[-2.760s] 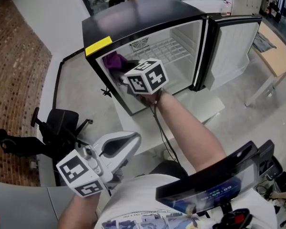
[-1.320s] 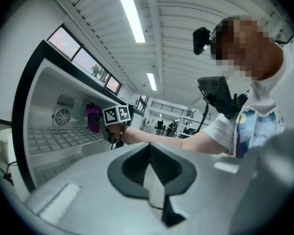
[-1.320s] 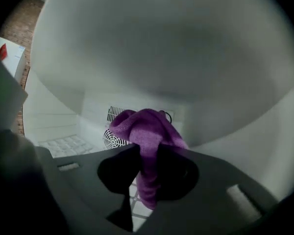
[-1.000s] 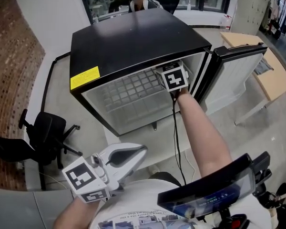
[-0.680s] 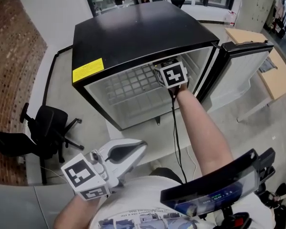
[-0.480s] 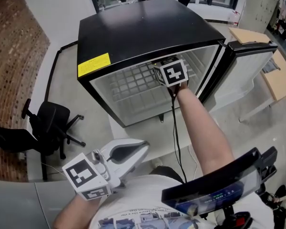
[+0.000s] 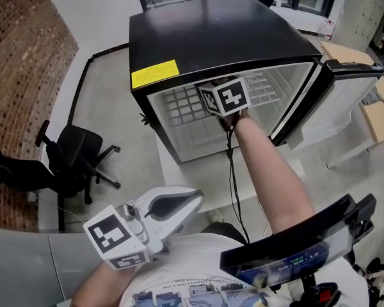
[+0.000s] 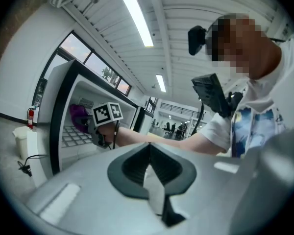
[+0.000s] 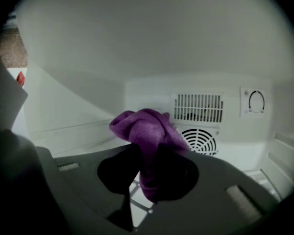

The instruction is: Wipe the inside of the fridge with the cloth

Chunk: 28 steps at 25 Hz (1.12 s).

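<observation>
Illegible yellow label (image 7: 154, 73) on fridge (image 7: 211, 31)

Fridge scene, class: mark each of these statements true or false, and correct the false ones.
1. The fridge door stands open. True.
2. The right claw grips a purple cloth inside the fridge. True.
3. The left claw reaches into the fridge. False: it is held outside, near the person's body, shut and empty.
4. The sticker on the fridge's front edge is red. False: it is yellow.
5. The office chair stands on the door's side of the fridge. False: it stands on the opposite side.
</observation>
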Each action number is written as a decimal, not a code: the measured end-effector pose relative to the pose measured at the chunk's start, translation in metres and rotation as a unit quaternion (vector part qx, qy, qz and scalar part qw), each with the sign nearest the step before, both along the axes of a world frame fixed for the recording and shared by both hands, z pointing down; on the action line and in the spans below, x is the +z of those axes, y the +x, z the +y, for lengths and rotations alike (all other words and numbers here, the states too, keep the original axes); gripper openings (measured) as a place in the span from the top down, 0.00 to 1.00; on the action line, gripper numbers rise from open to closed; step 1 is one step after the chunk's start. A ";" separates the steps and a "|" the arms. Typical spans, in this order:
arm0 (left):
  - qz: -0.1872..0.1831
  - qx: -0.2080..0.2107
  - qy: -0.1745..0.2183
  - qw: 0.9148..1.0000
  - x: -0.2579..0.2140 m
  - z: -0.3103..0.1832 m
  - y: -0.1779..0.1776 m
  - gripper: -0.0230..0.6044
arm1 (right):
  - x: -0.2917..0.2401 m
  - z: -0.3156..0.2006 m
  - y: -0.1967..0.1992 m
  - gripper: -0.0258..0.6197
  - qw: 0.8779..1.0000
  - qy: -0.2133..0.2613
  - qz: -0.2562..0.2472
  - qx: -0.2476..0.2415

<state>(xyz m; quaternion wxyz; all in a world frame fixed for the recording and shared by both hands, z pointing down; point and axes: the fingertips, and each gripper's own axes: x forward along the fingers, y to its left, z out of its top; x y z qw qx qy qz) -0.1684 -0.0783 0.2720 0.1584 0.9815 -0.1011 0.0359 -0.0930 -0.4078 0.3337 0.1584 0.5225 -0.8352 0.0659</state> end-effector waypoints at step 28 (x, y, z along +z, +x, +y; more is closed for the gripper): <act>0.004 -0.004 -0.009 1.000 0.010 0.006 -0.022 0.95 | -0.033 0.026 -0.028 0.84 0.988 0.011 -0.154 -0.025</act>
